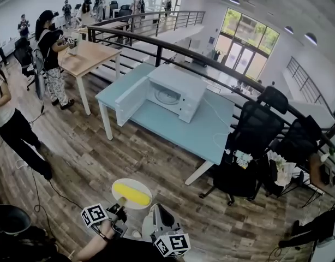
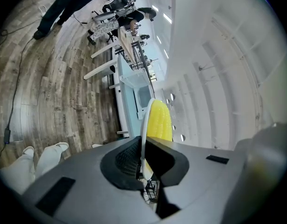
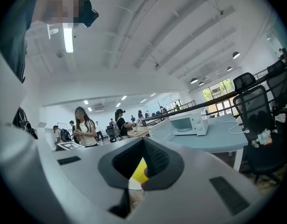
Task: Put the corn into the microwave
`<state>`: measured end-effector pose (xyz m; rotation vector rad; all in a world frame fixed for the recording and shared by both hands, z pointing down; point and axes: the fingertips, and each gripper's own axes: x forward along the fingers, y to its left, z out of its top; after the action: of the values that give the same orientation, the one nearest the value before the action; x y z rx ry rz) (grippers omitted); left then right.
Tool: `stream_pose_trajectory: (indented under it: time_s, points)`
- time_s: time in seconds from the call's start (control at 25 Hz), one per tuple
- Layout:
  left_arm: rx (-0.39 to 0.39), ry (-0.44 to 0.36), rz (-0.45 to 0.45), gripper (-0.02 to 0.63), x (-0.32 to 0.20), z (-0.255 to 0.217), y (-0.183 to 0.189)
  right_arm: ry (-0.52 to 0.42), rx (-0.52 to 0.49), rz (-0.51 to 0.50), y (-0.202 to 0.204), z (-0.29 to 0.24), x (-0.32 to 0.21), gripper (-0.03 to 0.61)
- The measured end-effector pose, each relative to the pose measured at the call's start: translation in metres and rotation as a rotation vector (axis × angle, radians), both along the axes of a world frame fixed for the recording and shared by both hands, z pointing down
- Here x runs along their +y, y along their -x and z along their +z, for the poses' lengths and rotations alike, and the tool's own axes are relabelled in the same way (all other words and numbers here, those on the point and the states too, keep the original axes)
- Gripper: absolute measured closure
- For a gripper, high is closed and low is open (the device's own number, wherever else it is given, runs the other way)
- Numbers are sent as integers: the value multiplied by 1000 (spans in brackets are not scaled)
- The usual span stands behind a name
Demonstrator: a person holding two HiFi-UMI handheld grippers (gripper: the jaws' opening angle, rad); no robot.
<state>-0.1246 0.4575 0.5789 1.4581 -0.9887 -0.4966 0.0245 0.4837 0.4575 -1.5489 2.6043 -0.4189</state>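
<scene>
- The white plate (image 1: 132, 182) carries the corn (image 1: 132, 194), one yellow cob lying across its middle; I have it out over the floor, well apart from the microwave
- My left gripper (image 1: 121, 203) is clamped on the plate's near rim; in the left gripper view the jaws pinch the thin white edge (image 2: 143, 120), with the cob (image 2: 160, 122) just beyond them
- My right gripper (image 1: 152, 214) sits just beside the plate on its right; in the right gripper view (image 3: 143, 146) the jaw tips meet, and a patch of yellow corn (image 3: 139, 171) shows through the hollow behind them. I cannot tell whether it touches the plate
- The microwave (image 1: 175, 94) is white, its door (image 1: 129, 100) swung wide to the left; inside I see only the round turntable (image 1: 167, 97)
- It stands on a pale blue table (image 1: 205, 132) with white legs; a white cable (image 1: 219, 125) trails across the top to its right
- Wood-plank floor (image 1: 102, 157) throughout
- Black office chairs (image 1: 255, 141) crowd the table's right end, and a dark railing (image 1: 211, 64) runs behind it
- Several people stand round a wooden desk (image 1: 88, 56) at far left
</scene>
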Motion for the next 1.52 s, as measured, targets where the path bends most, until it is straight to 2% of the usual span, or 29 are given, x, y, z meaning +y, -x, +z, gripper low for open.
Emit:
stream_pose_trajectory:
  time_s: [0.4,0.84,1.52]
  points:
    - [-3,8,7,597,-44,5,-2,29,-2,-15,3,12,-47,569]
    - [-4,22,0,597,-113,8,-7,47,9,-35,1,16,-123,569]
    - [-6,18,-71,597,-232,-5,-39,46,0,-85,-40,14,-252,569]
